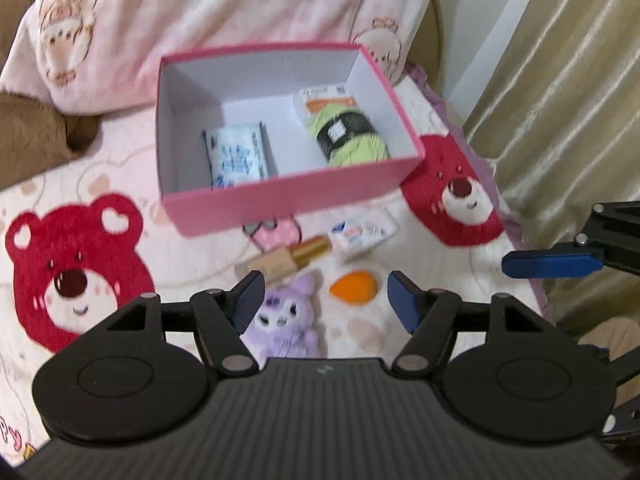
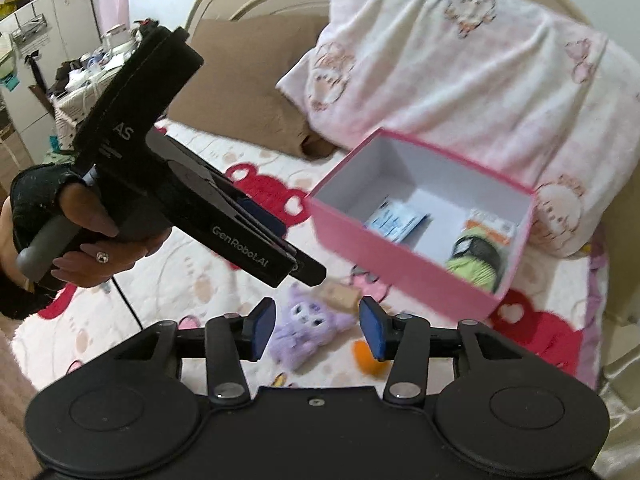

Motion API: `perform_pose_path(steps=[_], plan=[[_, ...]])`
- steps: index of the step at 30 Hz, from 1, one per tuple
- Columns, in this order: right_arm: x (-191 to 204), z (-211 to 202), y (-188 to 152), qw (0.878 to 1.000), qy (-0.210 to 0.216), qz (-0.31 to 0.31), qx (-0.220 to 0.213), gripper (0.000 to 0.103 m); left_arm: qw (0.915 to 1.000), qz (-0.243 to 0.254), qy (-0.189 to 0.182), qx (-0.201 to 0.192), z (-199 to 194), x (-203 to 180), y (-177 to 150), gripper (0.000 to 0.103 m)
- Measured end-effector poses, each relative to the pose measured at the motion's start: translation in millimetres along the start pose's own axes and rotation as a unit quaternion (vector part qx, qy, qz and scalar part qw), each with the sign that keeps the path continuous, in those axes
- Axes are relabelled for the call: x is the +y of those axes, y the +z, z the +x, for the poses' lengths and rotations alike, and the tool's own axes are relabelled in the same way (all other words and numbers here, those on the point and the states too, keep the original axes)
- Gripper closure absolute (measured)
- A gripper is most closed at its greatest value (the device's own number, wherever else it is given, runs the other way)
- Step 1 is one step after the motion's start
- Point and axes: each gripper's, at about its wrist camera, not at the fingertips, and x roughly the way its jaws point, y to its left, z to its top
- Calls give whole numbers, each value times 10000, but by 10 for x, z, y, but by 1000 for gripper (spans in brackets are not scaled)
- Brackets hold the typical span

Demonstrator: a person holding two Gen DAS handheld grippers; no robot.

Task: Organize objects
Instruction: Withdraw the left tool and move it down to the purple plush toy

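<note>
plush [image 1: 285,320] soft, light: pinch body | 6 o'clock of box [image 1: 280,196] | left gripper [image 1: 326,300], right gripper [image 2: 318,330]: jaws spread, empty

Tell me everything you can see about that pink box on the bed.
The pink box is a lidless rectangular box, apparently cardboard, pink outside and white inside. It sits upright on the bear-print blanket, its far side close to the pink pillow. Inside lie a blue-and-white packet, a skein of green yarn with a black band, and an orange-and-white packet behind it. Nothing grips it; small items lie scattered before its near wall.
</note>
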Motion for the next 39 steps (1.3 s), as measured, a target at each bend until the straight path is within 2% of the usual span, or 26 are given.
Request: perform_pose_path(steps=[8, 17, 21, 24, 27, 30, 32, 34, 39], plan=[[90, 363, -245, 9990, 316, 255, 189, 40, 9993, -220, -17, 286, 191, 206, -383, 35], [-8, 900, -466, 9965, 589, 389, 450, 33, 9966, -801, -85, 182, 665, 448, -796, 32], [-31, 1219, -573, 9968, 478, 467, 449, 32, 9958, -908, 2, 112, 828, 534, -877, 31], [-31, 1467, -622, 9964, 252, 459, 663, 32, 9969, -728, 264, 129, 939, 527, -885, 31], [-45, 1606, -667, 9961, 199, 447, 738, 31, 9956, -917, 140, 136, 1025, 604, -892, 31], [-31, 1680, -723, 9970, 124, 463, 609, 30, 9891, -1474, 21, -34, 1083, 717, -928, 32], [19, 1678, -802, 9983, -21, 484, 314, 27, 9858, -1672, -124, -2, 1149, 752, -958, 34], [70, 1682, -887, 9989, -87, 459, 21, 23, 9865, -1638, -86, -4, 1194, 720, -991, 35], [197, 1762, -1007, 9988, -258, 204, -364, 22, 9905, -1353, -177, -193, 1226, 573, -1047, 53]])
